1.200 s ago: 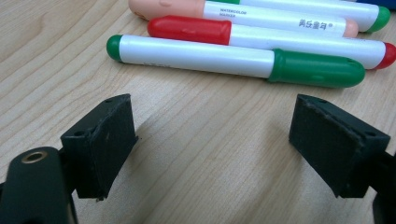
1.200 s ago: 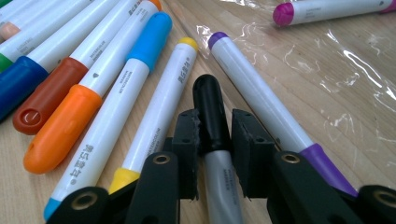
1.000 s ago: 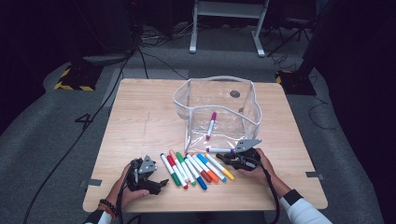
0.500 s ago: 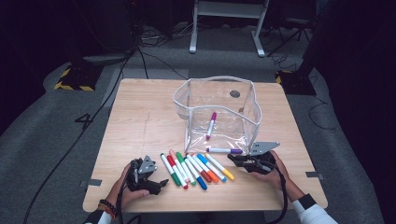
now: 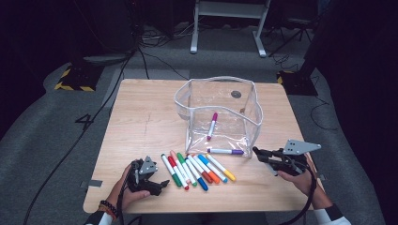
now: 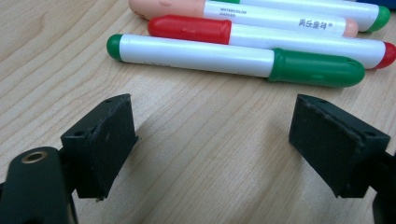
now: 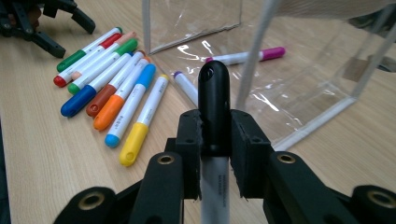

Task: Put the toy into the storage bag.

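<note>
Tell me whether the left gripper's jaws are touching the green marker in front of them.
Apart. In the left gripper view, bare wood lies between the left gripper and the green marker; its jaws stand wide with nothing between them.

Black-and-yellow hazard tape (image 5: 74,80) on grey floor — white stand (image 5: 227,24) beyond.

Left hand-held gripper (image 5: 162,183) agape

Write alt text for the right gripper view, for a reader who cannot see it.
The right gripper holds a black-capped marker between its fingers, cap pointing away over a wooden table. Ahead stands a clear plastic pouch with a magenta-capped marker inside and a purple-capped marker by its front edge. To the left lies a row of coloured markers, with the left gripper beyond.
</note>
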